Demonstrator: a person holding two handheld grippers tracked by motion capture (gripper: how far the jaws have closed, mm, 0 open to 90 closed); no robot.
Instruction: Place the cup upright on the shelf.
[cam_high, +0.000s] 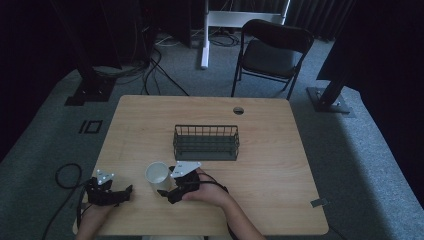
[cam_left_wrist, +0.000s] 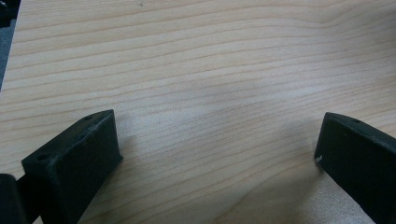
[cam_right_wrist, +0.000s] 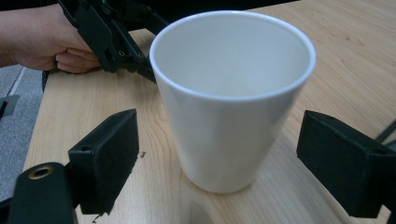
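Table: a light wooden table with a round cable hole near its far edge is seen from above, standing on grey carpet.
Chair: a black folding chair is placed beyond the far edge of the table, well apart from everything on it.
Basket: a dark green rectangular wire basket is set upright near the middle of the table, farther from the person than the cup.
Cup: a white, tapered, handleless ceramic cup is stood upright on the table near the front edge, between the two grippers; its inside looks empty.
Right gripper: the black right gripper is held low at the table, its jaws spread wide on either side of the cup, with a gap left on each side.
Left gripper: the black left gripper is held over bare wood near the front left corner, its jaws wide apart with nothing between them.
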